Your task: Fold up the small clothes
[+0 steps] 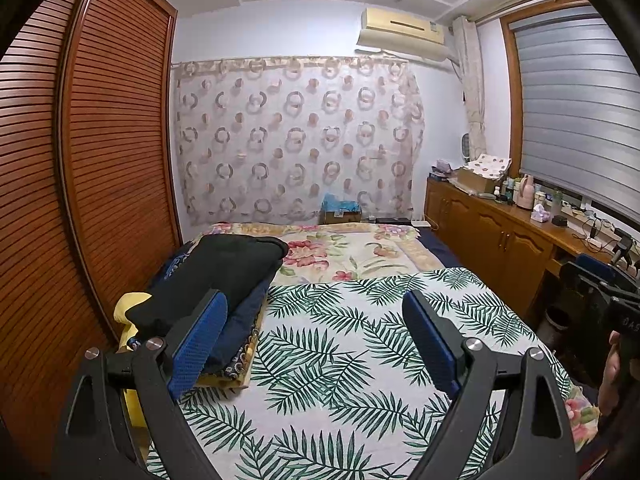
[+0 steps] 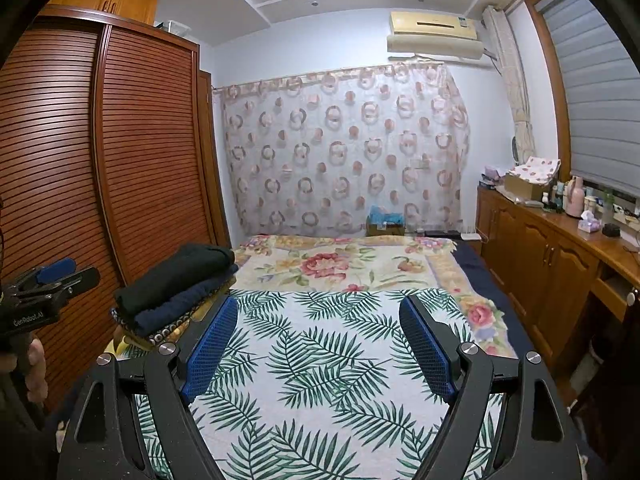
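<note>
A stack of folded clothes (image 1: 224, 276) lies at the left edge of the bed, a black piece on top of a navy one (image 1: 240, 320) and patterned ones below; it also shows in the right wrist view (image 2: 176, 284). My left gripper (image 1: 316, 336) is open and empty, held above the palm-leaf sheet (image 1: 344, 344), its left finger just in front of the stack. My right gripper (image 2: 318, 340) is open and empty above the same sheet (image 2: 320, 360). The left gripper also shows at the left edge of the right wrist view (image 2: 48, 276).
A louvred wooden wardrobe (image 1: 88, 184) stands close along the bed's left side. A floral blanket (image 1: 352, 256) covers the far half of the bed. A wooden cabinet (image 1: 500, 236) with bottles and boxes runs along the right wall under the window.
</note>
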Tool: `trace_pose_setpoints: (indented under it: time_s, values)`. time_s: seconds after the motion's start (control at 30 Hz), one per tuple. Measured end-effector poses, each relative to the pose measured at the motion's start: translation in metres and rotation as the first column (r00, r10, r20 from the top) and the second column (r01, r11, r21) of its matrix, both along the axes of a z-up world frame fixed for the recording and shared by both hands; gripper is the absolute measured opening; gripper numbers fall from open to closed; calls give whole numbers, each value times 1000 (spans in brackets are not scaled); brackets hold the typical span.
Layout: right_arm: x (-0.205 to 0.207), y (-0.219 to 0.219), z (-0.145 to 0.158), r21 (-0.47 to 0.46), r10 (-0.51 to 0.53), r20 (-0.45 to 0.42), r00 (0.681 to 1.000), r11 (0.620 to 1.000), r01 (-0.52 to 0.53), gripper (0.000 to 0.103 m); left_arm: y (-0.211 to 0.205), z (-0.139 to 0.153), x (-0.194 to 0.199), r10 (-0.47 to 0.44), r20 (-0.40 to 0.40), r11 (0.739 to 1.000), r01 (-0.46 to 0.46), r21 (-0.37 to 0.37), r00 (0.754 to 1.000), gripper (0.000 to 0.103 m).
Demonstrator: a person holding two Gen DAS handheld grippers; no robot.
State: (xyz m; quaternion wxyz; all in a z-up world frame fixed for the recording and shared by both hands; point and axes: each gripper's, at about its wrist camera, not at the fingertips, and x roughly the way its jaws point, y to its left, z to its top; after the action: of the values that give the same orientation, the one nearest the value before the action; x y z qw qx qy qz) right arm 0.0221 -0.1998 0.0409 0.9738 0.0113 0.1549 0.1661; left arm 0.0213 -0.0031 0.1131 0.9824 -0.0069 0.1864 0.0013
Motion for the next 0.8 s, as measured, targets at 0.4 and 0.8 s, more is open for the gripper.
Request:
trace_pose_setpoints:
  time_s: [0.4, 0.8]
  values:
    - [1, -3, -1, -3, 4, 4, 1000, 1000, -4, 85, -1, 1, 0, 0, 0, 1000, 0, 0, 1000, 90]
    - [2, -4, -1, -4, 6, 3, 1000, 1000, -6, 85, -1, 2, 1, 0, -1, 1000, 0, 1, 1000, 90]
